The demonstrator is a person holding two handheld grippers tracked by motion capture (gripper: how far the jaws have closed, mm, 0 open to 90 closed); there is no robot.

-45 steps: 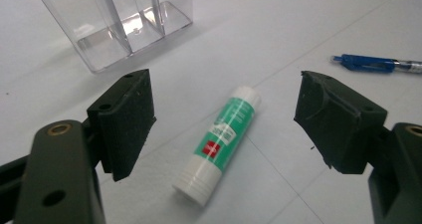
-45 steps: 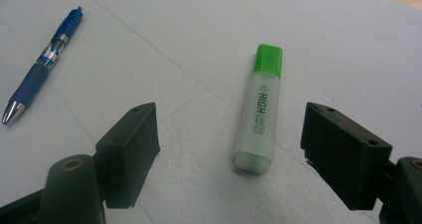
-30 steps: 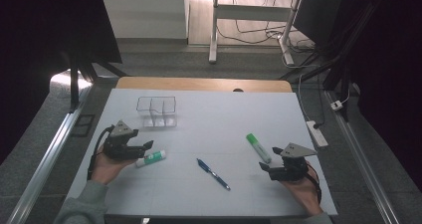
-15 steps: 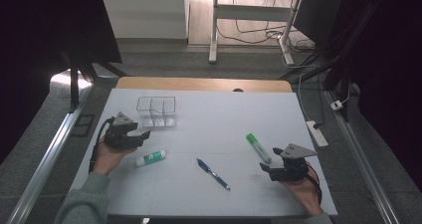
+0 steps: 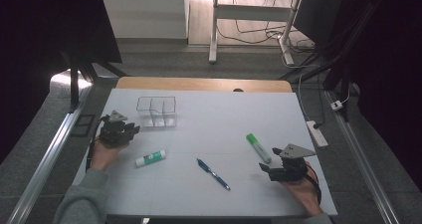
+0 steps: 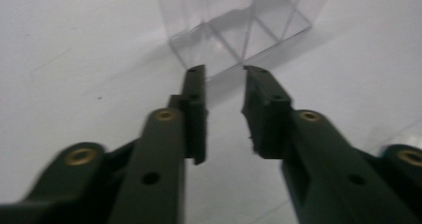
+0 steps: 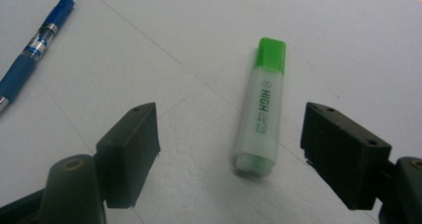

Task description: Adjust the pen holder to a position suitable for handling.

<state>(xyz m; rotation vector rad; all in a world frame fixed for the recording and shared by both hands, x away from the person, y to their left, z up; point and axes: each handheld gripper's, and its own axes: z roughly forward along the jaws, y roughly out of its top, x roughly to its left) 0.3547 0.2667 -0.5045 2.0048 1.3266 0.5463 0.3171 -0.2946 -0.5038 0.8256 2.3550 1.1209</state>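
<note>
A: From the high view, where are things?

B: The left gripper (image 5: 130,130) sits near the left edge of the white surface (image 5: 219,114), just beside the clear divided box (image 5: 157,111), which stands toward the far left corner. A glue stick (image 5: 150,158) lies nearer the person, apart from that gripper. A blue pen (image 5: 213,173) lies mid-surface toward the near edge. The right gripper (image 5: 266,170) rests near the right near corner, with the green highlighter (image 5: 258,148) just ahead of it.

A: And the left gripper view?

B: Its jaws have just been closing and stand narrow, a small gap between them with nothing in it. The box (image 6: 239,25) stands just beyond the tips.

A: The right gripper view?

B: Jaws spread wide, holding nothing. The highlighter (image 7: 261,109) lies flat on the surface between them, touching neither, green cap pointing away. The pen (image 7: 35,50) lies off at the left edge of this view.
</note>
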